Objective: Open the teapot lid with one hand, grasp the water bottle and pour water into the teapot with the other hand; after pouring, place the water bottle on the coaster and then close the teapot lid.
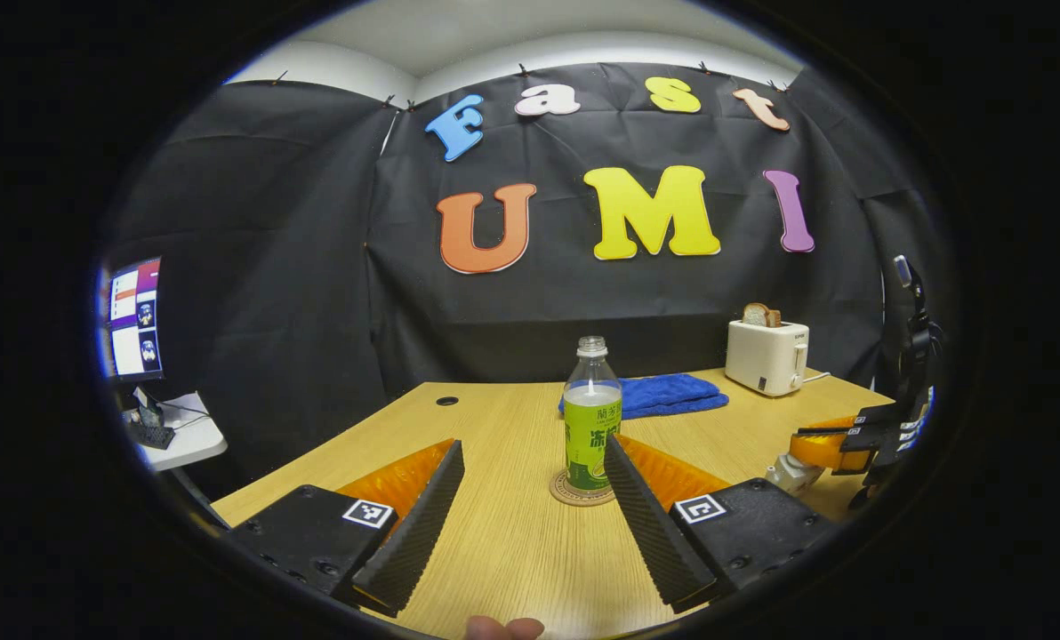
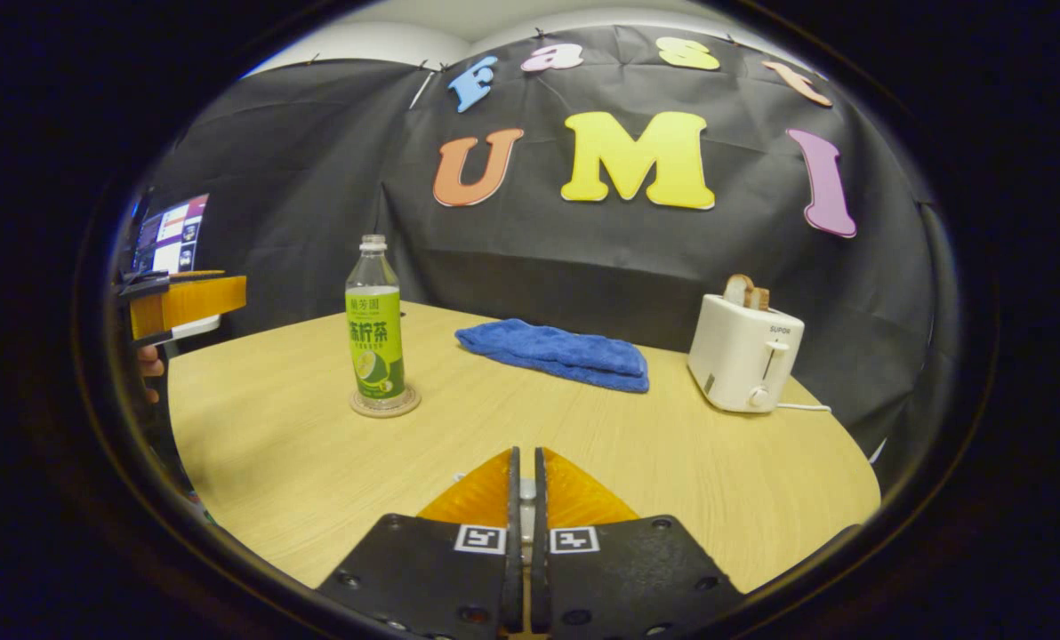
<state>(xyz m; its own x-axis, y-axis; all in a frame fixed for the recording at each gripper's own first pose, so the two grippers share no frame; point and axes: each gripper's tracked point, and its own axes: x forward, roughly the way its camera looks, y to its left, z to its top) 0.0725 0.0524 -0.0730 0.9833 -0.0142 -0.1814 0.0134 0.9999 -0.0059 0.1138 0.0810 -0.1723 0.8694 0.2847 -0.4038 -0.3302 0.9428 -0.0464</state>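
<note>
Left gripper (image 1: pixel 530 484): fingers spread wide, holding nothing; the bottle stands ahead, just beyond the tips, nearer the right finger, which overlaps its lower edge in the left gripper view.
Right gripper (image 2: pixel 523 480): fingers drawn together with only a thin slit between them; something small and pale sits in that slit, but I cannot tell what it is or whether both fingers press on it.
Bottle (image 1: pixel 592 418): upright on the coaster (image 1: pixel 574 496), cap off, partly full, green label.
Teapot: at the right edge of the left gripper view a pale shape (image 1: pixel 792 473) under the other gripper may be part of it; too distorted to be sure.
Table (image 2: pixel 299 480): bare wood lies between bottle and both grippers; its curved front edge runs close below the right gripper.
Towel (image 2: pixel 555 353): blue, folded, lying flat behind the bottle near the back edge.
Toaster (image 2: pixel 743 351): at the far right of the table, bread in its slot, well apart from the bottle.
Monitor (image 1: pixel 134 316): off the table's left side, on a separate white desk.
</note>
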